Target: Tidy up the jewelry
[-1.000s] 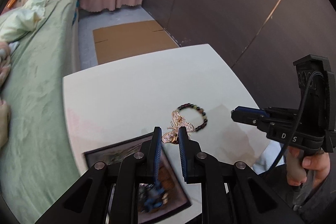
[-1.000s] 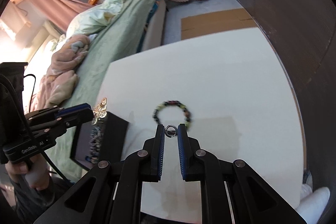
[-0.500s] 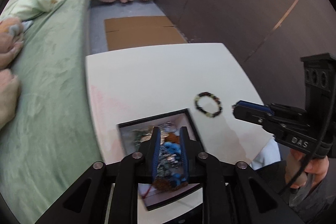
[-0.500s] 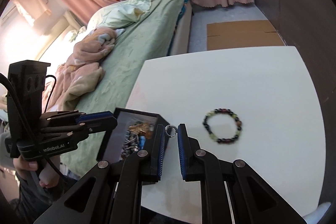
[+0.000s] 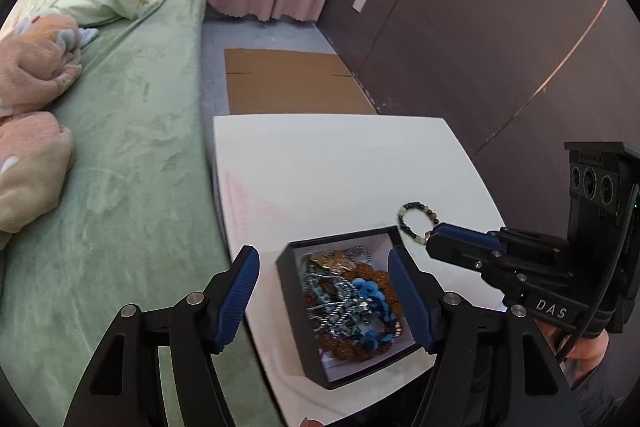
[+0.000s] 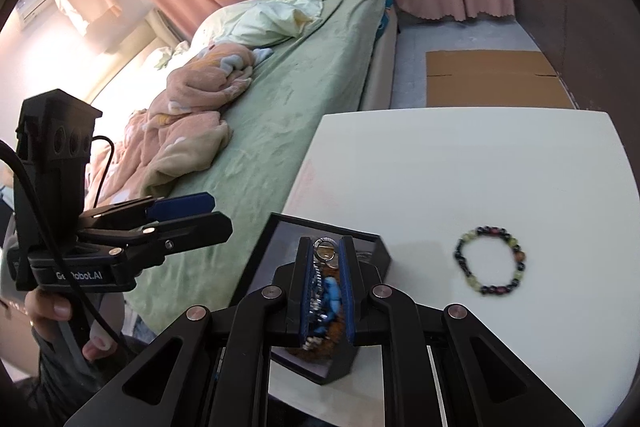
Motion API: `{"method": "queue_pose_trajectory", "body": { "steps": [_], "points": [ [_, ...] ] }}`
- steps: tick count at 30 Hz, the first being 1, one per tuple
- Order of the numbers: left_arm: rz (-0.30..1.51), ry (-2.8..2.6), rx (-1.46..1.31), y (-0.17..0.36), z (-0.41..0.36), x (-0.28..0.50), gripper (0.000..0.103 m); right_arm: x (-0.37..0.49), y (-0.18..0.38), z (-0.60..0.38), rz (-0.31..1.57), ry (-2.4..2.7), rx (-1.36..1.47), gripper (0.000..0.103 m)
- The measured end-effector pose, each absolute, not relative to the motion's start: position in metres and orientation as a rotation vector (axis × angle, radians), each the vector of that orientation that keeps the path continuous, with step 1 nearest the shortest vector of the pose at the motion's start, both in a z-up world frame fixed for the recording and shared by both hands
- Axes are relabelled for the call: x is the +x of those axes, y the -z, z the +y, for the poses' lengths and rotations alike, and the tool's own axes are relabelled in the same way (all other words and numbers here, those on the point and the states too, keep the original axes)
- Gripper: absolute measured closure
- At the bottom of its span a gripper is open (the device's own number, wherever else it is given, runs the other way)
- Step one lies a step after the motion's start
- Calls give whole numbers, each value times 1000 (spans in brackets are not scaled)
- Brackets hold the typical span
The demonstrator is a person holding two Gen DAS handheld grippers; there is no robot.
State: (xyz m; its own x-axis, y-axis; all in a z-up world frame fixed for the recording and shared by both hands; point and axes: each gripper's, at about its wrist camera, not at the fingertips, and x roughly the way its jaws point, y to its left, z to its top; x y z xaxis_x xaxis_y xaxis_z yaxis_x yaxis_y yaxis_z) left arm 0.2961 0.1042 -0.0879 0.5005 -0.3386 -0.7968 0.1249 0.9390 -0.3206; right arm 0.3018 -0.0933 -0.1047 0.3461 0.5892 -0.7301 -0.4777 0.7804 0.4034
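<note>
- Right wrist view puts the right gripper directly over the black box, its jaws nearly closed on a small silver ring pinched at the very tips.
- That ring hangs above the box's far end, with the pile of beads and chains showing in the narrow gap below it. By my reading the coming move is a plain release, since the ring's target lies straight underneath and not off to a side.
- Left wrist view shows the left gripper with its jaws opening wide and nothing between the pads; the box and its contents sit in the gap beneath them.
- A gold butterfly brooch lies on top of the pile at the far end of the box, apart from both of the left gripper's fingers.
- One bead bracelet lies loose on the white table, flat, just beyond the box's far right corner.
- From the right gripper the bracelet lies off to the right and a little ahead; from the left gripper it lies past the box with the right gripper's nose in front of it. The right hand looks the nearer one for it, once it has let go of the ring.
- The bracelet is a closed loop with no long axis, so approach direction matters little; a pinch across one side of the loop should do.
</note>
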Motion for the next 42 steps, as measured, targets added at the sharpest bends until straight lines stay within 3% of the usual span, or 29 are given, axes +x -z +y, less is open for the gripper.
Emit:
{"method": "queue_pose_trajectory", "body": {
  "steps": [4, 6, 8, 30, 32, 33, 34, 42],
  "points": [
    [998, 275, -274, 88, 115, 296, 35, 305, 108, -82, 1011, -670, 85, 87],
    [988, 275, -288, 87, 118, 295, 35, 308, 110, -82, 1029, -639, 72, 57],
    [981, 285, -311, 85, 120, 295, 34, 309, 109, -87, 1024, -605, 85, 41],
    [1007, 380, -244, 90, 56, 313, 32, 324, 116, -191, 1061, -344, 164, 40],
    [1019, 382, -234, 93, 50, 315, 23, 327, 122, -197, 1075, -320, 153, 40],
    [1020, 386, -234, 94, 47, 315, 11, 328, 124, -199, 1080, -310, 149, 40],
    [1019, 389, -236, 95, 45, 317, 5, 331, 128, -201, 1088, -298, 143, 40],
    [1039, 376, -218, 111, 38, 327, 5, 347, 156, -193, 1138, -236, 65, 45]
  ]
}}
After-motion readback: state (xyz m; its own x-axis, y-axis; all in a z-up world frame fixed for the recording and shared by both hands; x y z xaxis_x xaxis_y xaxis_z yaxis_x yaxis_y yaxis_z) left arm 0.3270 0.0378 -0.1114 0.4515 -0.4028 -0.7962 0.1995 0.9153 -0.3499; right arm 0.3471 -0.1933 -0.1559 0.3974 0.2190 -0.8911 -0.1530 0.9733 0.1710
